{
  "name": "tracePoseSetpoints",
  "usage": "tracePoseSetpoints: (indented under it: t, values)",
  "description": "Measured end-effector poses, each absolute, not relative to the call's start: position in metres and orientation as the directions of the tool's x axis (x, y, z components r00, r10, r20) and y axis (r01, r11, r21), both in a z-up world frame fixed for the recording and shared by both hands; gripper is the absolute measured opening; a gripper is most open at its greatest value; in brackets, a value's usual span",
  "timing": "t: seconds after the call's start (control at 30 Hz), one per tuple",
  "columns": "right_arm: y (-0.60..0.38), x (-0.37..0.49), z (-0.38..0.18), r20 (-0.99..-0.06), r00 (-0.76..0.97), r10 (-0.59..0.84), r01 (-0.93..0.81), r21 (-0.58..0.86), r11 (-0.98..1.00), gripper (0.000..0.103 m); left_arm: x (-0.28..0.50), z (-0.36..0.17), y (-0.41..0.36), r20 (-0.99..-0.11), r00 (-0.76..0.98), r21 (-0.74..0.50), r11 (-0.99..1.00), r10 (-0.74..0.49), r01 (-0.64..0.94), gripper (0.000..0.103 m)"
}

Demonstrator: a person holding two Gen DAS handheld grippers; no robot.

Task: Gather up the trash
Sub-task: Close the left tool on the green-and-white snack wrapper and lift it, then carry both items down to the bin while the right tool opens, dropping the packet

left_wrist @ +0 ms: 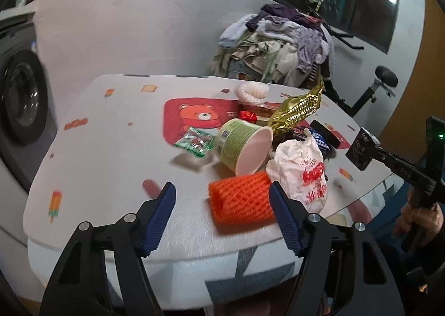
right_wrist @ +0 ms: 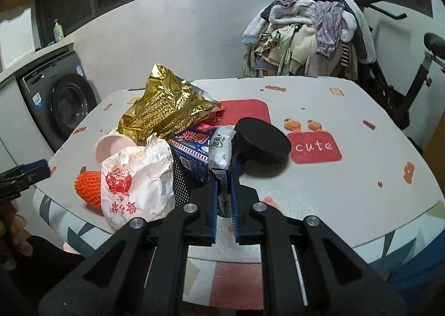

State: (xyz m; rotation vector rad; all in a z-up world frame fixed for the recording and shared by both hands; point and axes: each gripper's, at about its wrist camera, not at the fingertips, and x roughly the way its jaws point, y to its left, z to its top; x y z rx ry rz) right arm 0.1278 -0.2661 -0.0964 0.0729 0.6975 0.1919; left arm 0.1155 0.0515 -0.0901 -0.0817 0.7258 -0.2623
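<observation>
An orange foam net (left_wrist: 240, 200) lies near the table's front edge, between the blue pads of my left gripper (left_wrist: 222, 196). It rests against the right-hand pad and stands apart from the other, so the gripper is open. Behind the net are a tipped green paper cup (left_wrist: 239, 146), a white plastic bag with red print (left_wrist: 300, 174) and a gold foil bag (right_wrist: 164, 110). My right gripper (right_wrist: 225, 177) is shut on a silver packet (right_wrist: 222, 146), lifted beside a blue carton (right_wrist: 192, 154) and a black round lid (right_wrist: 262, 141).
The table (left_wrist: 111, 163) wears a patterned cloth; a green wrapper (left_wrist: 194, 143) and a white foam net (left_wrist: 251, 91) lie further back. A washing machine (left_wrist: 22, 99) stands left, a heap of clothes (left_wrist: 278, 46) behind. A hand (left_wrist: 422, 218) holds the right gripper.
</observation>
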Motion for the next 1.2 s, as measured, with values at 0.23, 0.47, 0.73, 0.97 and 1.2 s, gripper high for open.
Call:
tracePoseSetpoints:
  t: [0.23, 0.47, 0.73, 0.97, 1.2]
  values:
    - [-0.274, 0.121, -0.102, -0.632, 0.747, 0.209, -0.138, 0.16, 0.977, 0.012, 0.155, -0.101, 0.051, -0.679, 0.682, -0.174, 0.963, -0.27, 0.208, 0.059]
    - [-0.273, 0.125, -0.11, -0.646, 0.733, 0.214, -0.14, 0.165, 0.976, 0.012, 0.216, -0.128, 0.094, -0.724, 0.599, -0.39, 0.919, -0.342, 0.053, 0.049]
    - [-0.271, 0.132, -0.115, -0.66, 0.72, 0.213, -0.14, 0.162, 0.977, 0.012, 0.274, -0.167, 0.124, -0.686, 0.541, -0.659, 0.731, -0.488, -0.176, 0.047]
    - [-0.271, 0.132, -0.117, -0.669, 0.711, 0.215, -0.148, 0.157, 0.977, 0.012, 0.283, -0.173, 0.117, -0.72, 0.554, -0.602, 0.775, -0.419, -0.195, 0.015]
    - [-0.271, 0.125, -0.112, -0.666, 0.71, 0.23, -0.155, 0.171, 0.973, 0.012, 0.263, -0.119, 0.125, -0.695, 0.656, -0.465, 0.88, -0.295, -0.097, 0.015]
